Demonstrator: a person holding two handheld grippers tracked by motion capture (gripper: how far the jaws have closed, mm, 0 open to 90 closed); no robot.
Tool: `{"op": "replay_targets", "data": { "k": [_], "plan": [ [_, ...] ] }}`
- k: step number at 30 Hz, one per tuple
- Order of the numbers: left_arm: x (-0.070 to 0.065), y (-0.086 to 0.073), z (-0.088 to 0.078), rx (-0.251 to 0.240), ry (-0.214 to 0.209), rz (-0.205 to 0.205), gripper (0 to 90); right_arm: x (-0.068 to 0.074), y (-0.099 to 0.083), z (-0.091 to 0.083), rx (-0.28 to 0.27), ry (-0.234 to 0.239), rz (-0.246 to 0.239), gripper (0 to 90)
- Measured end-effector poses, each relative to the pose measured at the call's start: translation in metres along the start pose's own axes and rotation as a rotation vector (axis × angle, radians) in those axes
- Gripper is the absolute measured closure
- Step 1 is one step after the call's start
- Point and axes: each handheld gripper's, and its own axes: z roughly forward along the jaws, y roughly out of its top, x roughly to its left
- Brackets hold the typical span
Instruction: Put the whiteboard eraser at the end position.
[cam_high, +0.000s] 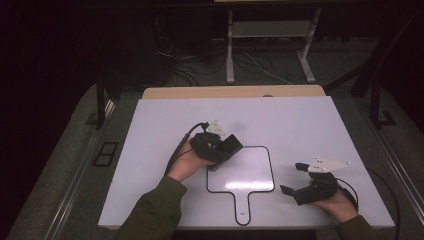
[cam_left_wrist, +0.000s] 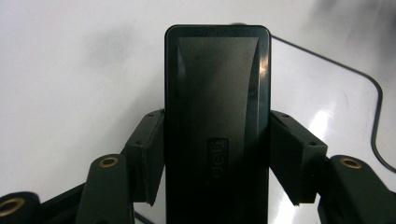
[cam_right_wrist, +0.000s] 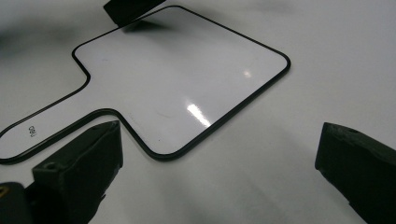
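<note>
A small paddle-shaped whiteboard (cam_high: 242, 172) with a thin black border lies flat on the white table (cam_high: 150, 150), near the middle of the near edge, its handle pointing toward that edge. Its face looks blank, though glare hides part of it.

At the board's far left corner, the left claw (cam_high: 225, 150) is clamped on a black rectangular eraser (cam_left_wrist: 217, 121), one jaw pressed to each long side. The eraser bears a "deli" mark and points down at the board's corner; whether it touches the surface I cannot tell. Gripping it across the narrow width leaves its broad face free, which would suit wiping.

The right claw (cam_high: 295, 179) hangs just off the board's right side, toward the table's near right corner, jaws wide apart and holding nothing. It is probably placed to steady the board if the eraser drags it.
</note>
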Motion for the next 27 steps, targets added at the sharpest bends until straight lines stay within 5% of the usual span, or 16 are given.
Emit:
{"op": "replay_targets", "data": {
  "k": [12,27],
  "plan": [
    [0.022,0.024,0.011,-0.027,0.015,-0.022,40.2,0.0,0.0,0.0,0.0,0.003,0.001,0.0],
    [0.06,0.063,0.036,0.037,0.057,-0.017,40.2,0.0,0.0,-0.001,-0.008,0.01,0.007,0.0]
  ]
}}
